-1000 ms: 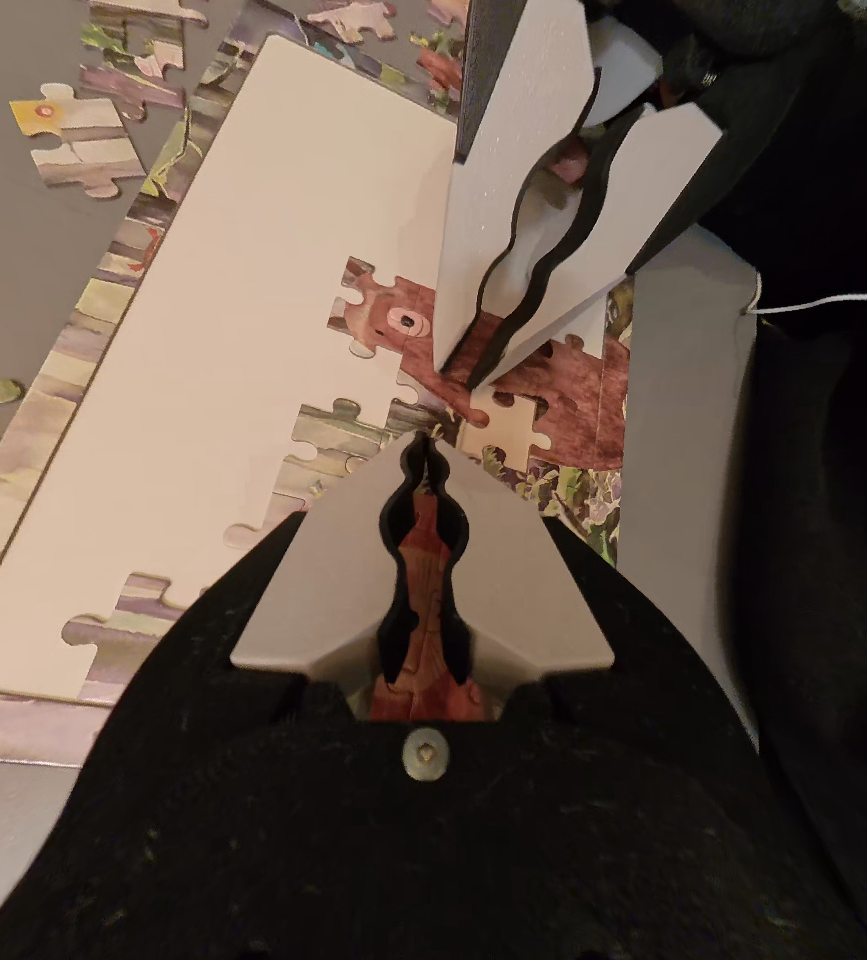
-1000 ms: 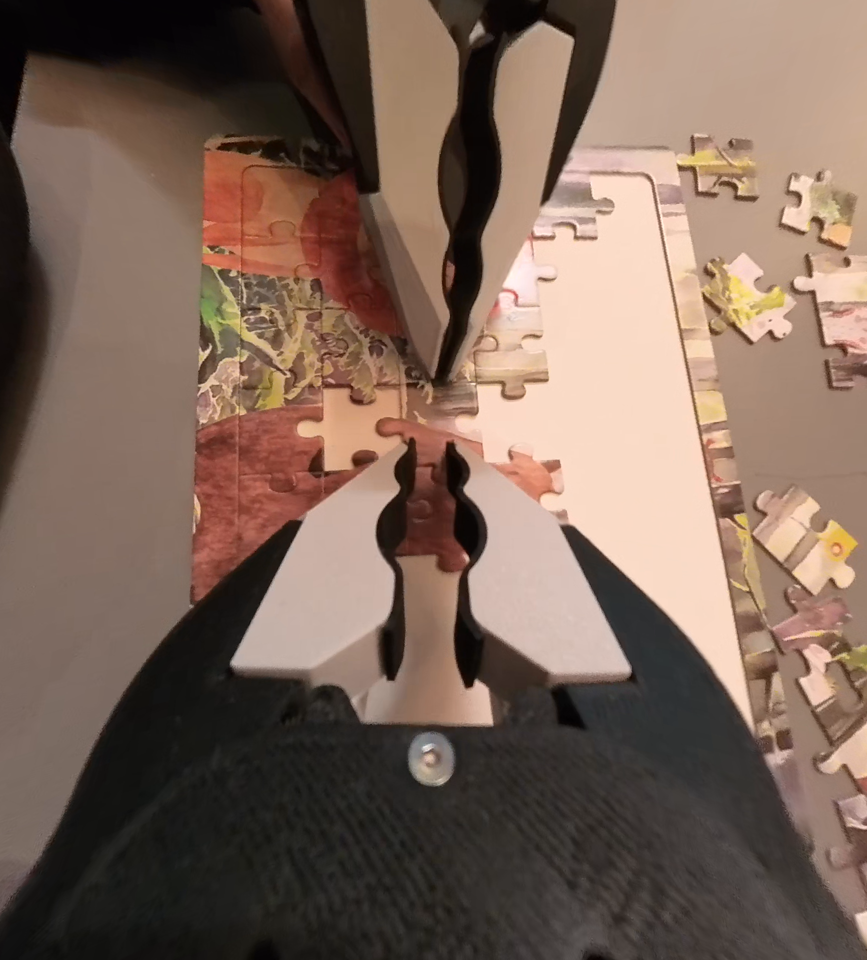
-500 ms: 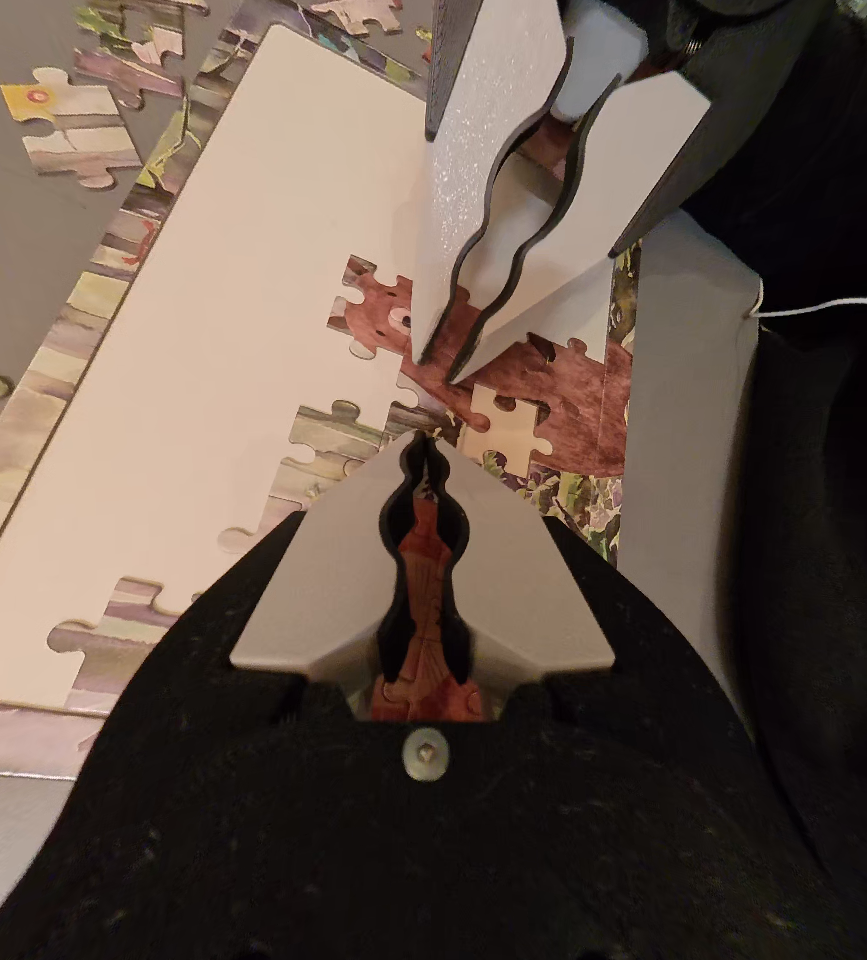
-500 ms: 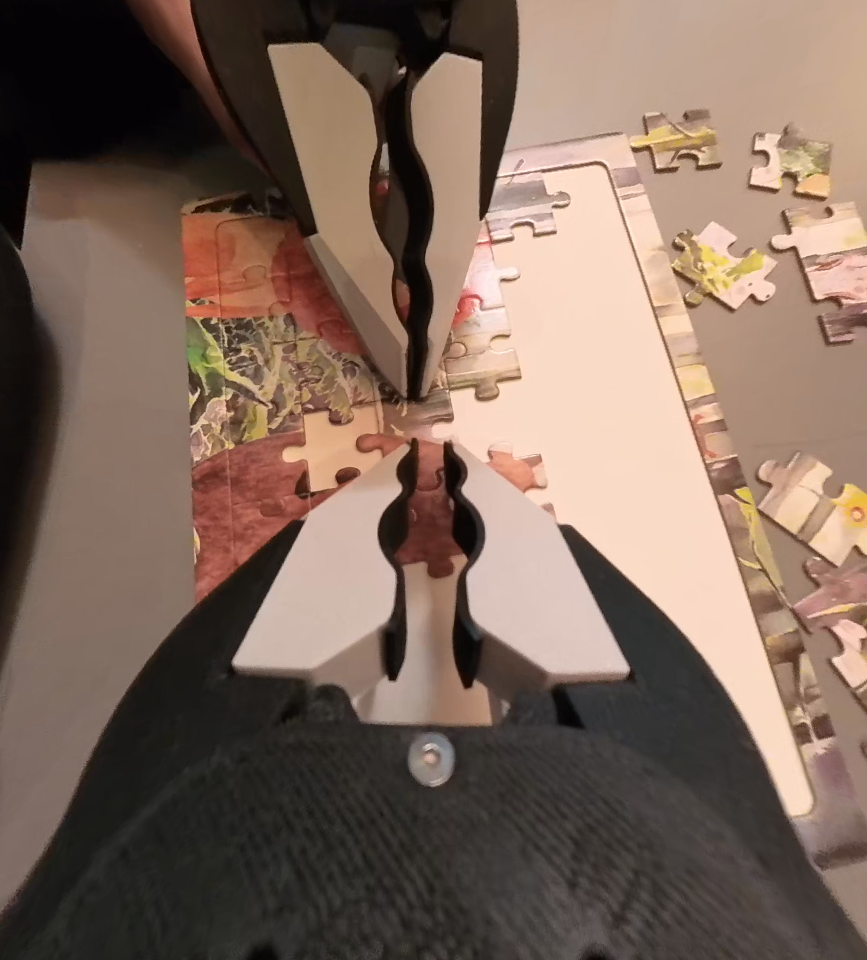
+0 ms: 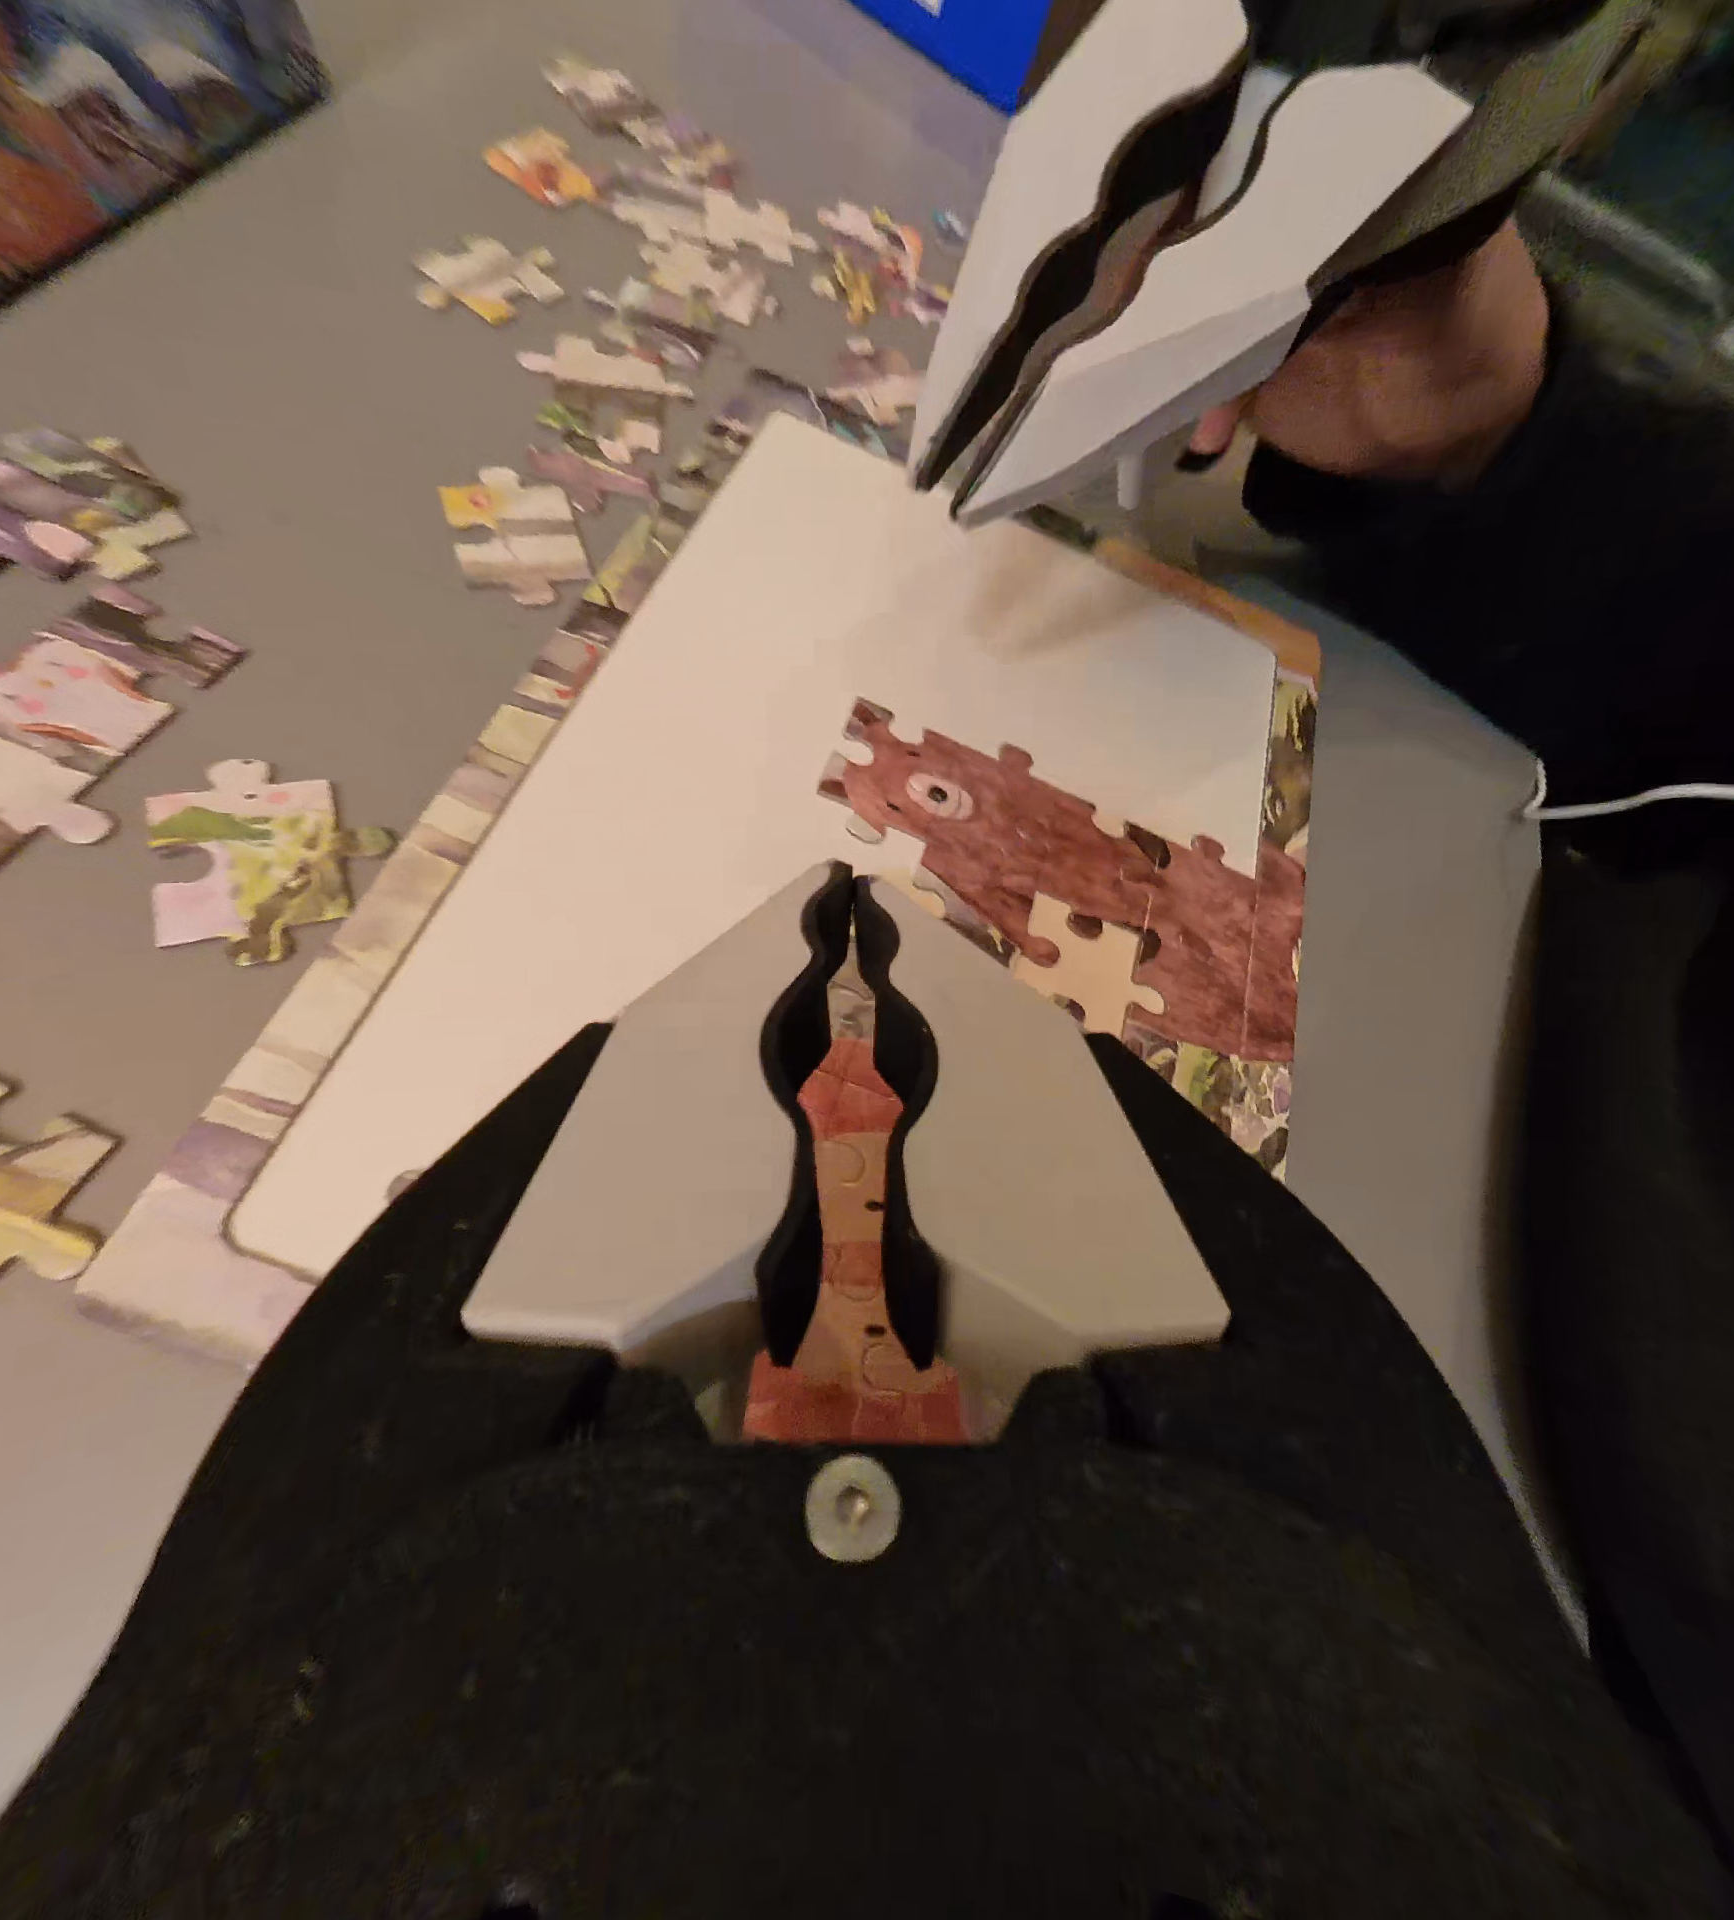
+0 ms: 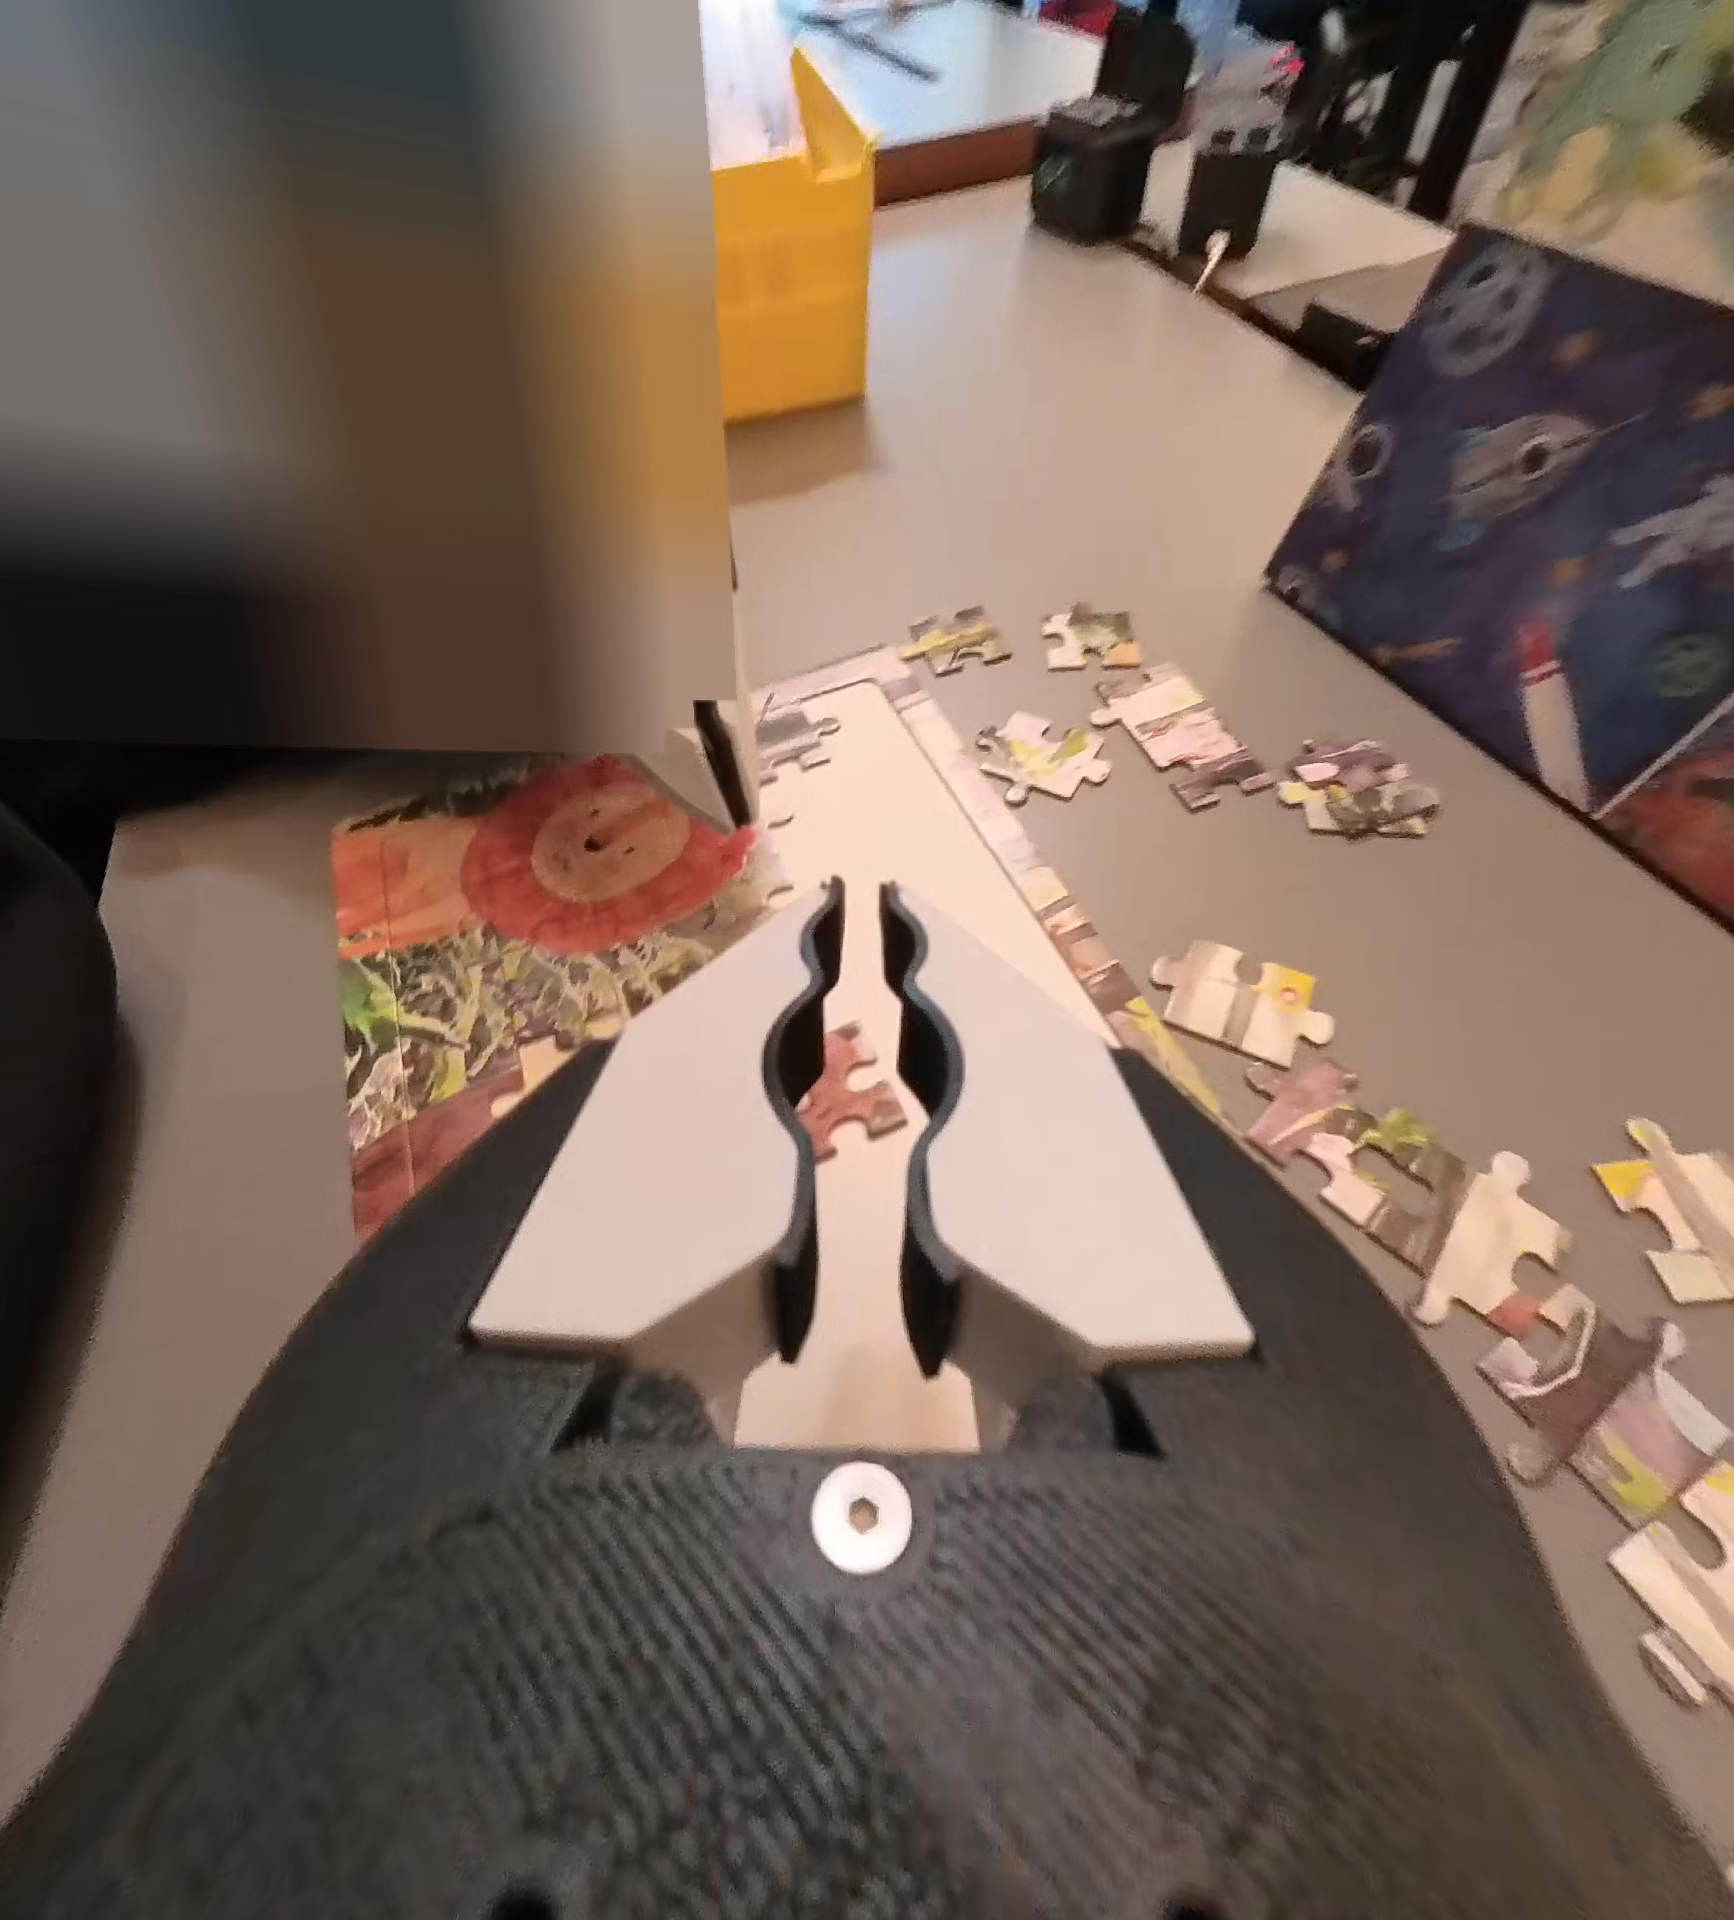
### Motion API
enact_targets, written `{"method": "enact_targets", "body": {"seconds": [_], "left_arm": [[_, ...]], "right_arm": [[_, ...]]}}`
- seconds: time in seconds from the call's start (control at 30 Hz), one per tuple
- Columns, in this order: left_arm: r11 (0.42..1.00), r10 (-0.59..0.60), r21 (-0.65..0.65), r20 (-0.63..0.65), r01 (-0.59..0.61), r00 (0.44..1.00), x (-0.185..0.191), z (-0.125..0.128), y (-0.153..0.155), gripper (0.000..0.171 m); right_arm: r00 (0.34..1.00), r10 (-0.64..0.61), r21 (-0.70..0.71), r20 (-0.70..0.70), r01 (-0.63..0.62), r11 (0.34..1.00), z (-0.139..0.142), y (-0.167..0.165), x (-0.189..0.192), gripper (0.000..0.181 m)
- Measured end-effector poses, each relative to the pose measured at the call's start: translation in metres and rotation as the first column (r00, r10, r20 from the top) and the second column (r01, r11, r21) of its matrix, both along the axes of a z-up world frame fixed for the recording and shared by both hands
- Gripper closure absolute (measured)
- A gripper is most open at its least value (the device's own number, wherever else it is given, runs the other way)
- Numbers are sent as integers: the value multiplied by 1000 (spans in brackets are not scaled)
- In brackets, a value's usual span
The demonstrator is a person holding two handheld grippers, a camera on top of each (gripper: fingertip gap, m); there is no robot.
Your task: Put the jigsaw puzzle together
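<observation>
The puzzle tray (image 5: pixel 738 675) lies on a grey table, its white base mostly bare. Joined pieces fill its near-right end: a brown bear (image 5: pixel 1081 842) and green leaves, with a one-piece hole (image 5: pixel 1091 951). My left gripper (image 5: pixel 852 878) is shut and empty, raised over the joined part. My right gripper (image 5: pixel 941 499) hangs above the tray's far end, its jaws a narrow gap apart, holding nothing. In the right wrist view my right gripper (image 6: pixel 855 888) is above the tray (image 6: pixel 904 821), with the lion picture (image 6: pixel 593 842) to its left. The left gripper (image 6: pixel 728 810) is mostly hidden there.
Several loose pieces (image 5: pixel 250 873) lie on the table left of the tray; they lie on the right in the right wrist view (image 6: pixel 1237 997). Picture boxes stand at the table's edge (image 5: pixel 63 135) (image 6: pixel 1569 499). A yellow bin (image 6: pixel 790 270) is far behind. A hand (image 5: pixel 1393 343) holds the right gripper. It is some 8 cm from my left tips to the lion picture (image 6: pixel 593 842). My left tips are roughly 9 cm from the brown bear (image 5: pixel 1081 842).
Both grippers have lifted off the joined pieces. The right gripper has drawn up and back to the tray's far end. The left stays shut and the right's gap is unchanged.
</observation>
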State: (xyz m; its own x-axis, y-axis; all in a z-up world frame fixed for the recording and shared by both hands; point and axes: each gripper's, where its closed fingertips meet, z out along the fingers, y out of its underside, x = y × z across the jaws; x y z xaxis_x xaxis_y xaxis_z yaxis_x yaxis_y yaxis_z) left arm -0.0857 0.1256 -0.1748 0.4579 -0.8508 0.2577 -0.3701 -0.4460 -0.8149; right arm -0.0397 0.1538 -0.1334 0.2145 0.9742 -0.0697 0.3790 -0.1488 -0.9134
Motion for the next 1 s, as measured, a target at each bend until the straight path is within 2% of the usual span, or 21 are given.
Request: {"method": "enact_targets", "body": {"seconds": [0.17,0.3,1.0], "left_arm": [[994,103,28,62,-105,993,-15,13,16,171],[985,161,51,37,-162,986,-26,11,25,171],[981,180,64,43,-183,983,-29,13,28,171]], "right_arm": [[995,-49,-53,-89,45,998,12,9,7,174],[991,-66,-64,-112,59,996,16,12,10,173],[976,-131,-8,-176,132,991,34,21,21,172]]}}
